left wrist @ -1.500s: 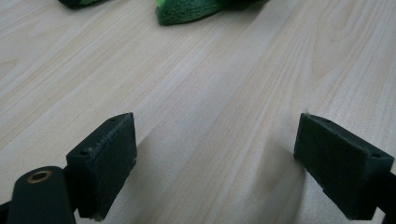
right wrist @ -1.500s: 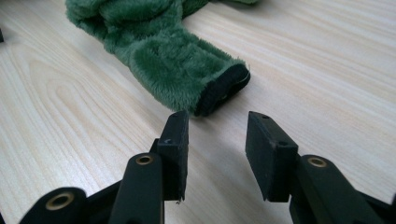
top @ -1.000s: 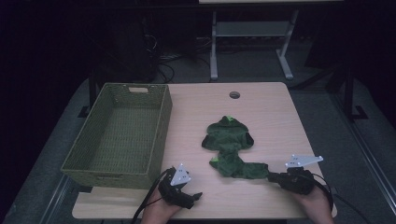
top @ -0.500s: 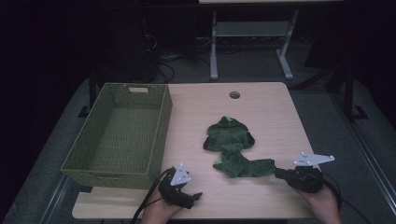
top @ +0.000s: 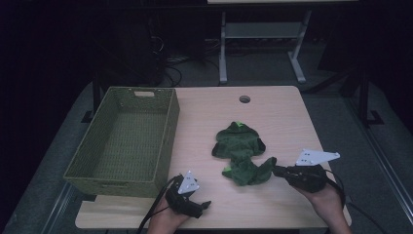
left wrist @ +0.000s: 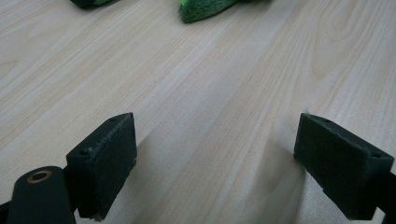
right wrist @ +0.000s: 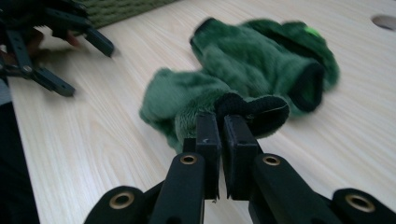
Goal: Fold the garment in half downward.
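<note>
Jaws of the right gripper [right wrist: 219, 140] pinch the fuzzy green fabric garment's [top: 241, 151] dark edge — seemingly a cuff — so lift slowly; the left gripper's [left wrist: 219, 158] jaws gape empty.

Right gripper [top: 275, 170] lifted, green cloth's [top: 241, 151] near end folded inward

A fuzzy green plush cloth [top: 239, 151] lies on the desk [top: 272, 112] of smooth pale wood-grain, beside a rough woven basket [top: 168, 136].

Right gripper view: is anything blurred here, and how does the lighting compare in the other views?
Right gripper view: green garment and far left gripper smeared, own right gripper sharp. High view: dim, dark surroundings, table lit. Left gripper view: bright, crisp woodgrain.
</note>
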{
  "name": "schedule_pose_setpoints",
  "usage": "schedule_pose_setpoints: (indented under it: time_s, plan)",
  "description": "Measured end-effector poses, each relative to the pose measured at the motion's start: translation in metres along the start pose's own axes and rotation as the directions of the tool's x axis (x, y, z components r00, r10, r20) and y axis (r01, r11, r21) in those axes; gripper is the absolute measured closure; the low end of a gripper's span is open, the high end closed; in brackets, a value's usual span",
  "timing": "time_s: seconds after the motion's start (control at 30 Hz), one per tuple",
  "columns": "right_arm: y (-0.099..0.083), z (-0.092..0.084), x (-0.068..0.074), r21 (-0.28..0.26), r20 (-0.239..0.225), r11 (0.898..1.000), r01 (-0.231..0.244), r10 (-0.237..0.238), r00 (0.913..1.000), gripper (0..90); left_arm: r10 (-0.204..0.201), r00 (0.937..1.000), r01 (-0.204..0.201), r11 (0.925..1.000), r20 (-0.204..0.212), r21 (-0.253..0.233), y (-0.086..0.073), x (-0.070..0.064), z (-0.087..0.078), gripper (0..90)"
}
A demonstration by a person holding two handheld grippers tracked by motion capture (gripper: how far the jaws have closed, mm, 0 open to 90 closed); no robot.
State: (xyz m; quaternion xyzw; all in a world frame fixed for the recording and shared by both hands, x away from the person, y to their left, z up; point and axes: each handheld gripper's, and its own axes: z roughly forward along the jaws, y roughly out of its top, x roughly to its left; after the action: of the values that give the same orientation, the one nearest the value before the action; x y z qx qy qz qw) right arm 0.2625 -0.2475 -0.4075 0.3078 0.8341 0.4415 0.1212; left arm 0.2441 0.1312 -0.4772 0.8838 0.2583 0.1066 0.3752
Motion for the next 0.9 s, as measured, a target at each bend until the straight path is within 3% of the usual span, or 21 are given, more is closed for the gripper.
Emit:
schedule_pose_setpoints:
  time_s: [0.23,0.33,0.53,0.73,0.9]
  plan:
    - [0.021,0.018,0.008,-0.006,-0.052,0.999,0.05,-0.05,0.9974,85.7,0.005,1.0,-0.005,1.0,-0.002,0.0,0.0,0.0,0.0,12.3]
    - [0.032,0.034,0.014,0.002,-0.087,0.996,0.092,-0.091,0.992,85.6,0.001,1.0,-0.001,1.0,-0.001,-0.001,0.0,0.0,0.0,12.3]
    - [0.044,0.059,0.021,0.024,-0.131,0.993,0.116,-0.111,0.9851,84.8,0.004,1.0,-0.004,1.0,-0.004,-0.003,0.0,0.0,0.0,12.3]
    - [0.049,0.069,0.022,0.011,-0.125,0.994,0.111,-0.109,0.9861,80.0,0.008,1.0,-0.008,1.0,-0.004,0.001,0.0,0.0,0.0,12.3]
    - [0.053,0.063,0.015,-0.015,-0.072,0.996,0.087,-0.088,0.9935,80.8,0.008,1.0,-0.008,1.0,-0.005,0.001,0.0,0.001,0.0,12.3]
